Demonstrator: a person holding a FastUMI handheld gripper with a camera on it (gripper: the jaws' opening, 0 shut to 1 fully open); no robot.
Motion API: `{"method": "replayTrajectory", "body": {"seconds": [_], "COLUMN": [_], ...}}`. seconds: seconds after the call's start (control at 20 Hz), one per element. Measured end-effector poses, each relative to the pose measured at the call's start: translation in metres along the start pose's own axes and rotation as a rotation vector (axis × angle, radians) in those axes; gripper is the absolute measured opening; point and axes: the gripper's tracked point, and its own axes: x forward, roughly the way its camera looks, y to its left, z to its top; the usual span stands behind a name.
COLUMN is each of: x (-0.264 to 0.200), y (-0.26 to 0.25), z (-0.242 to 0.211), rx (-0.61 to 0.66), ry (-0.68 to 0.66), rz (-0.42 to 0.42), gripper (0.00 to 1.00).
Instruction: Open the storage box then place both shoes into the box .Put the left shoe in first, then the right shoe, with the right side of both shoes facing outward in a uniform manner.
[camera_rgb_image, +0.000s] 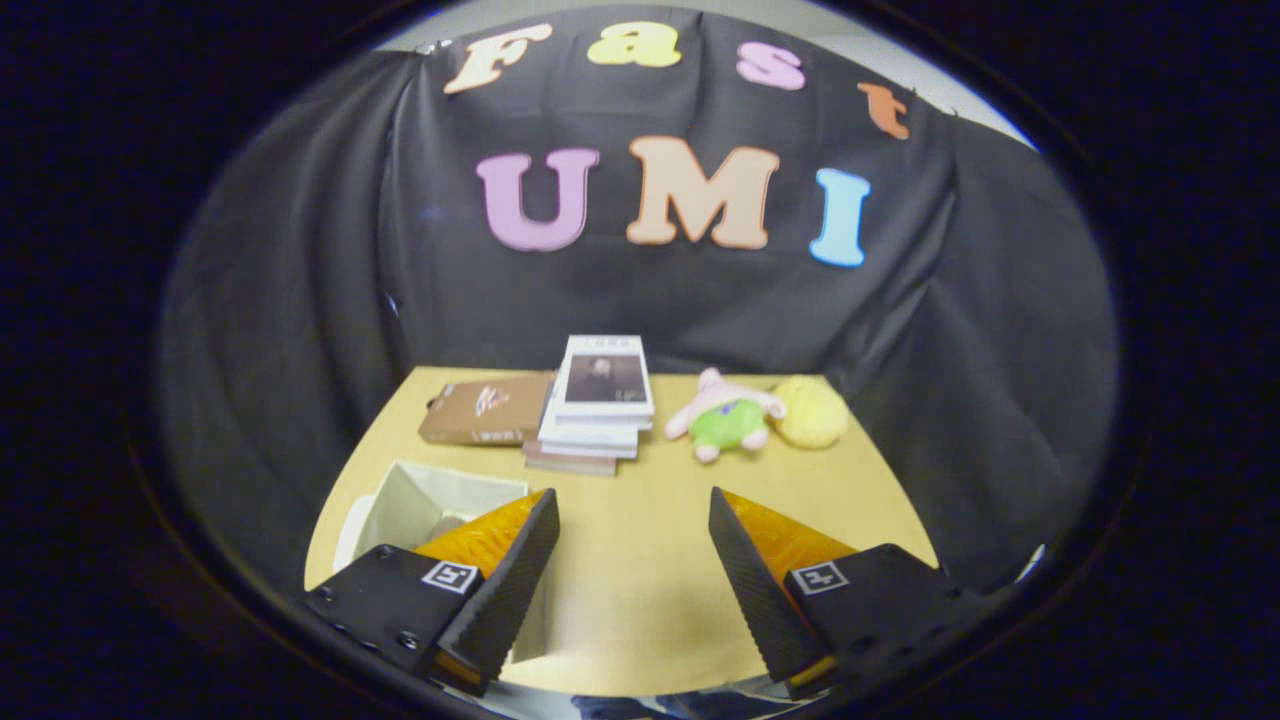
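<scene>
Gripper (634, 505) is hovering above the near part of the tan table (640, 590), fingers spread wide, nothing between them but bare tabletop. Ribbed black pads are facing inward; orange panels are showing behind each pad.

Storage box (440, 505), white, is sitting at the near left of the table, partly behind the left finger. It is standing open at the top, pale inner walls showing. Something light-coloured is lying inside, too hidden by the finger to identify; cannot tell whether it is a shoe.

Further out, beyond the fingertips: a brown flat carton (485, 410) is lying on the left of the table's far side, touching a stack of books (598, 405) just to its right. The stack is several volumes high, top cover white with a dark picture.

Right of the stack, slightly apart: a pink-and-green plush toy (728, 415) is lying on the table, with a yellow plush (812, 412) touching its right side.

Black cloth is hanging behind the table.
</scene>
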Motion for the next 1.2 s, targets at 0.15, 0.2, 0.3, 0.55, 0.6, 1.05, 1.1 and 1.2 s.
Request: {"method": "replayTrajectory", "body": {"seconds": [0.15, 0.2, 0.3, 0.55, 0.6, 1.05, 1.1, 1.2], "x": [-0.016, -0.025, -0.037, -0.060, -0.064, -0.076, -0.083, -0.089], "y": [-0.016, -0.022, -0.028, -0.029, -0.029, -0.044, -0.047, -0.052], "z": [0.044, 0.052, 0.063, 0.072, 0.071, 0.052, 0.051, 0.050], "rx": [0.005, -0.010, -0.041, -0.034, -0.012, 0.068, 0.077, 0.092], "ry": [-0.231, -0.300, -0.381, -0.499, -0.518, -0.527, -0.527, -0.524], "rz": [0.011, 0.007, 0.002, 0.015, 0.017, -0.018, -0.022, -0.033], "gripper": [0.97, 0.97, 0.97, 0.97, 0.97, 0.97, 0.97, 0.97]}}
